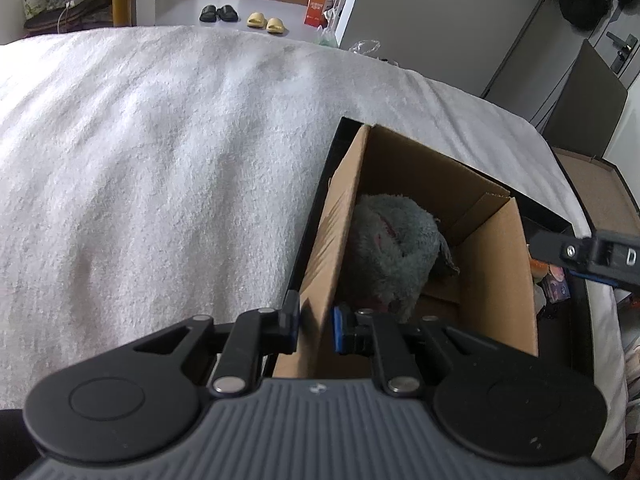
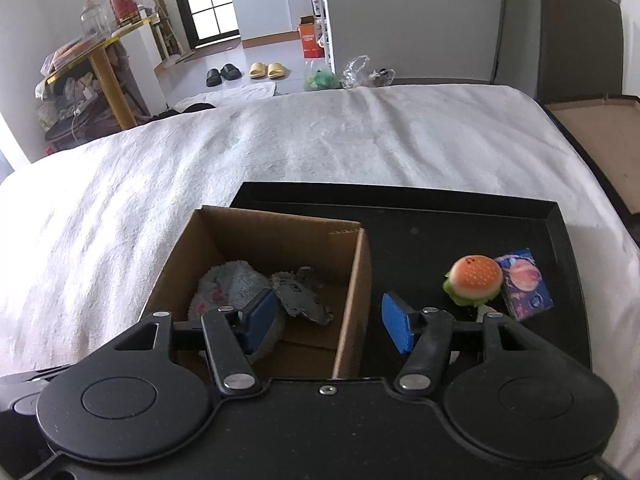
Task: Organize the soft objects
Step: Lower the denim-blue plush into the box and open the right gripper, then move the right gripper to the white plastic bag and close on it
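An open cardboard box (image 1: 496, 280) (image 2: 280, 236) stands on the left part of a black tray (image 2: 460, 220) on a white blanket. A grey plush toy (image 1: 384, 248) (image 2: 232, 284) lies inside the box with a grey fuzzy piece (image 2: 300, 296) beside it. My left gripper (image 1: 316, 320) is shut on the box's left wall (image 1: 332, 240). My right gripper (image 2: 328, 320) is open and empty, straddling the box's right wall. A toy burger (image 2: 474, 280) and a small blue-pink packet (image 2: 524, 284) lie on the tray to the right of the box.
The white blanket (image 1: 160, 160) (image 2: 320, 140) covers the bed all around the tray. A flat cardboard sheet (image 2: 600, 148) lies off the bed's right side. Slippers (image 2: 244, 72) and an orange box (image 2: 310, 38) are on the floor beyond the bed.
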{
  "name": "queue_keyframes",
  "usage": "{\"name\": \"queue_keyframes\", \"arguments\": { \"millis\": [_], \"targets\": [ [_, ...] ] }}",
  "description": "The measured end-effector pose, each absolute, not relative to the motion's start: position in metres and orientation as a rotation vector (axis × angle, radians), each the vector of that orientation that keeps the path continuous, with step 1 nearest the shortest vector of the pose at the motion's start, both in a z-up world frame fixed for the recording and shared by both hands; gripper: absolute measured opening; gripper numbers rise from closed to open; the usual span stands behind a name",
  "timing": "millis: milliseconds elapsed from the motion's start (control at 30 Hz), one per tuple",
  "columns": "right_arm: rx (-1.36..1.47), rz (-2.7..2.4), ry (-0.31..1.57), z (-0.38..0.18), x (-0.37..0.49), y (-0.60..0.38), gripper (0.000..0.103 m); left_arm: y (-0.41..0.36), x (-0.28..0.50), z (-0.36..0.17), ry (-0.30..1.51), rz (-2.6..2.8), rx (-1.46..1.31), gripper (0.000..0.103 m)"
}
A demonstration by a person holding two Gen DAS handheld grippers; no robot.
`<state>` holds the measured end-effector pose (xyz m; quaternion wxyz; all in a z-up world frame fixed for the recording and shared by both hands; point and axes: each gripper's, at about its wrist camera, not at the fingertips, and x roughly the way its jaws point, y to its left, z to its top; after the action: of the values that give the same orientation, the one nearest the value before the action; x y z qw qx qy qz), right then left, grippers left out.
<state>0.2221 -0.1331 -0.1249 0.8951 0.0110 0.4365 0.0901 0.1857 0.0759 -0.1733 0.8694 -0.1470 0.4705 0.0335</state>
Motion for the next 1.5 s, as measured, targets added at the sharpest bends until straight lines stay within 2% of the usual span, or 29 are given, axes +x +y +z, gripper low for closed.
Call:
{"name": "queue_keyframes", "arguments": {
  "millis": [367,433,500,700,1500],
  "targets": [
    [0.083,0.163,0.923,-0.134,0.215,-0.168,0.059,0.066,0.185,-0.164,0.979,0.1,-0.25,0.02],
    [0.092,0.161,0.925,-0.136,0.214,-0.174,0.059,0.065,0.185,-0.163,0.99,0.107,-0.246,0.026],
    [0.1,0.158,0.926,-0.138,0.214,-0.179,0.058,0.064,0.186,-0.163,0.998,0.117,-0.243,0.039],
    [0.135,0.145,0.934,-0.148,0.214,-0.198,0.058,0.061,0.185,-0.161,0.999,0.142,-0.218,0.053],
    [0.233,0.175,1.02,-0.209,0.241,-0.236,0.053,0.028,0.209,-0.161,1.049,0.194,-0.039,0.068]
  ]
}}
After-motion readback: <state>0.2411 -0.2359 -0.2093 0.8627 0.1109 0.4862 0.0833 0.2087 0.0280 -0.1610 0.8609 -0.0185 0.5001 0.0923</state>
